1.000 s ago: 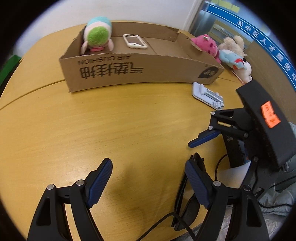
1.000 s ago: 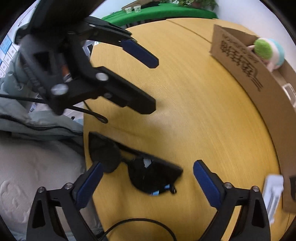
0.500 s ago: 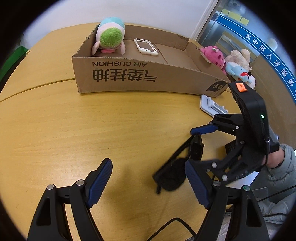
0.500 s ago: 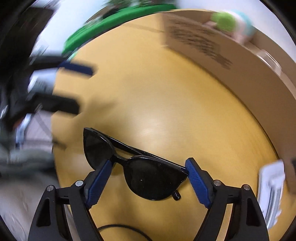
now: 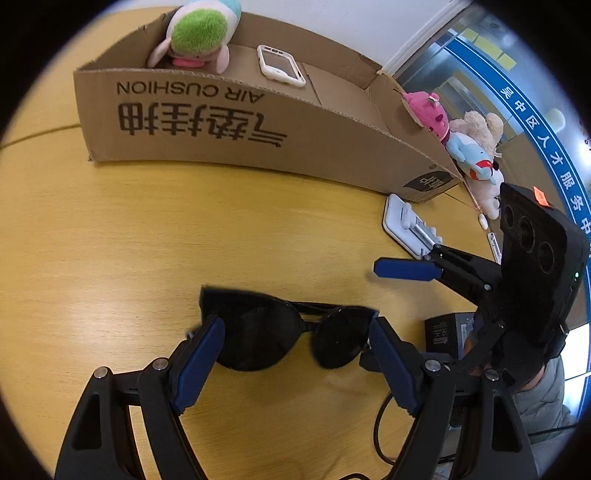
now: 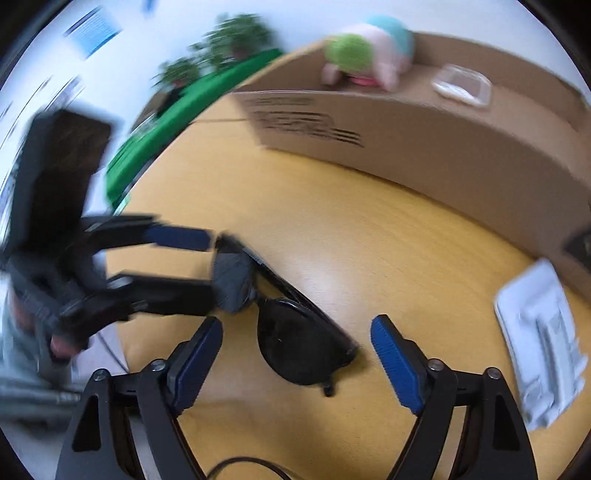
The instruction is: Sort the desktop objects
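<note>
On the tabletop: we saw a yellow wooden tabletop [image 5: 110, 240] carrying a long brown cardboard box [image 5: 221, 122] printed "AIR CUSHION", with loose items in front of it.

Task's thing: a pair of black plastic sunglasses [image 5: 280, 332] was low over the tabletop near its front edge, well apart from the box. We could not tell whether it rested on the wood.

Left gripper [image 5: 295, 325]: its blue-padded fingers were spread wide, one at each end of the frame. We could not tell whether they pressed on it or only flanked it.

Right gripper [image 6: 295, 323]: its fingers were spread apart and held nothing. One dark lens lay between them, touching neither pad in the blurred right wrist view.

Already sorted: a round green-and-pink plush toy [image 5: 199, 33] and a phone in a white case [image 5: 280, 64] were inside the box.

Left to sort: the sunglasses, and a white plastic stand [image 5: 402, 225] lying just beside the box's near corner. A pink plush toy [image 5: 424, 110] and paler ones sat past the box's right end. We could not tell whether they belonged to the job.

Progress: we judged the task partly done, with the sunglasses as the step in hand.
</note>
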